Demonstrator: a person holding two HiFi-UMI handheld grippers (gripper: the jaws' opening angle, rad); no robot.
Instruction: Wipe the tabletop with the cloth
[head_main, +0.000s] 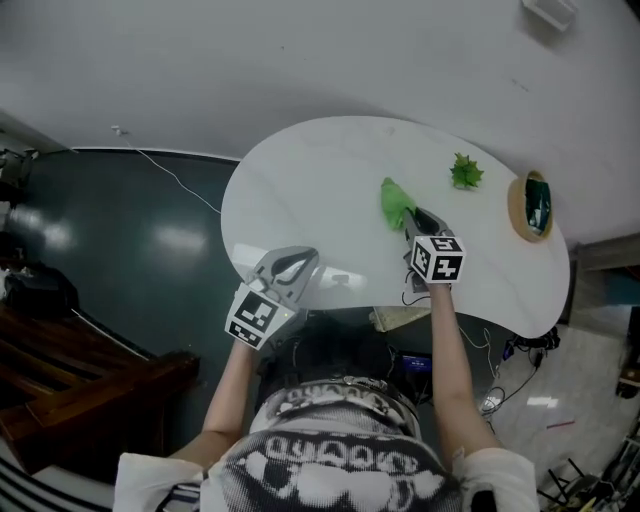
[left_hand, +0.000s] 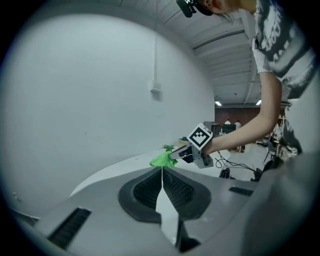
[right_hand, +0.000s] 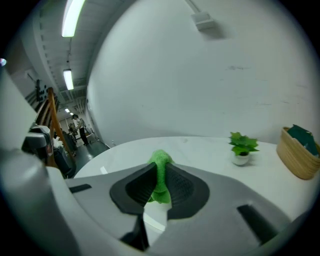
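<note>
A green cloth (head_main: 396, 203) lies on the white tabletop (head_main: 300, 190), pinched at its near end by my right gripper (head_main: 414, 222), which is shut on it. In the right gripper view the cloth (right_hand: 160, 172) runs between the dark pads (right_hand: 185, 192) and bunches up beyond them. My left gripper (head_main: 292, 268) hovers at the table's near left edge, shut and holding nothing; its view shows the jaws pressed together (left_hand: 161, 187), with the cloth (left_hand: 163, 159) and the right gripper (left_hand: 175, 155) further off.
A small potted plant (head_main: 465, 172) stands on the table to the right of the cloth. A woven basket (head_main: 530, 205) with something dark in it sits at the right end. A white wall lies behind the table, dark floor to the left, and cables trail under the right side.
</note>
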